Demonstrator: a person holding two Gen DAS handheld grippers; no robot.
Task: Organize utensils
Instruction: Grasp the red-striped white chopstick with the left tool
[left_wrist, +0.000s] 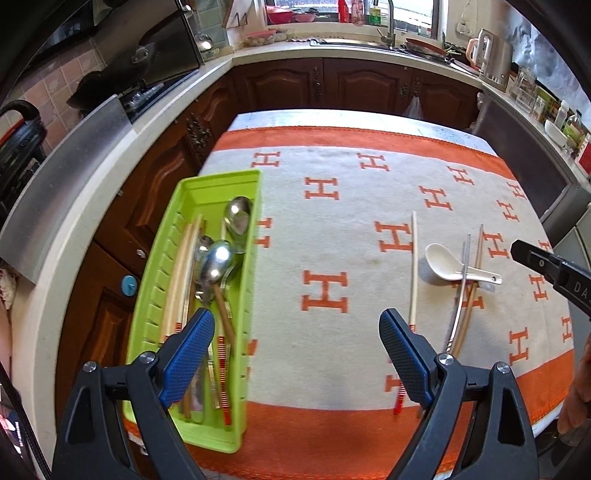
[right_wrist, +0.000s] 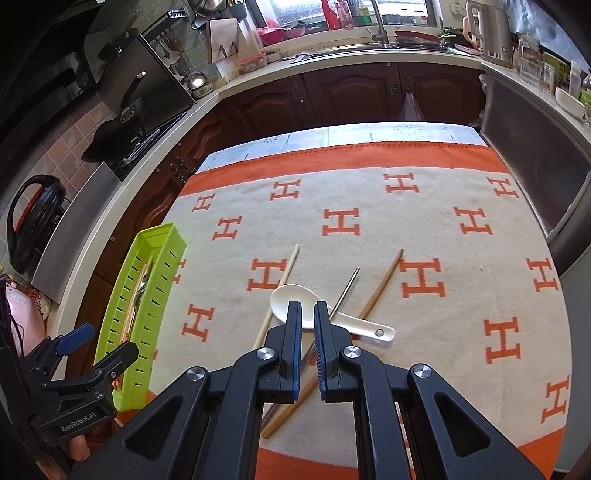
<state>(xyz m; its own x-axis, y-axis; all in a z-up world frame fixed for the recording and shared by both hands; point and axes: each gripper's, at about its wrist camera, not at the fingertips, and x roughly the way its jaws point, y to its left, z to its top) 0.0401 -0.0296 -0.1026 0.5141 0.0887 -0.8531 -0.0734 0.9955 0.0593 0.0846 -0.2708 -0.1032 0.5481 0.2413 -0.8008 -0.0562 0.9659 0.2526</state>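
From the left wrist camera I see my left gripper (left_wrist: 297, 332) in the lower half of the frame, its jaws spread wide with nothing between them. It hangs over the table (left_wrist: 332, 206), which wears a cream and orange cloth. At the left of the frame lies the green tray (left_wrist: 155, 295), lengthwise away from me, already carrying steel spoons (left_wrist: 218, 258) and pale chopsticks (left_wrist: 181, 273) laid along its length so they fit the narrow trough. Right of centre the unsorted things wait on the cloth: one pale chopstick (left_wrist: 413, 266) lying alone, then a white ceramic spoon (left_wrist: 448, 267) resting across a metal chopstick (left_wrist: 461, 291) and a brown wooden chopstick (left_wrist: 472, 291). My right gripper (left_wrist: 546, 269) pokes in from the right edge, near that pile.

From the right wrist camera my right gripper (right_wrist: 306, 306) fills the bottom centre, jaws pressed almost together and pinching nothing I can make out. Their tips sit in front of the white ceramic spoon (right_wrist: 354, 326), whose handle crosses the metal chopstick (right_wrist: 347, 288) and the brown wooden chopstick (right_wrist: 384, 280), with the pale chopstick (right_wrist: 280, 291) just to the left. I judge the spoon must come off first, since it pins the sticks. The green tray (right_wrist: 147, 291) stands at the left edge, the left gripper (right_wrist: 99, 347) beside it at lower left.
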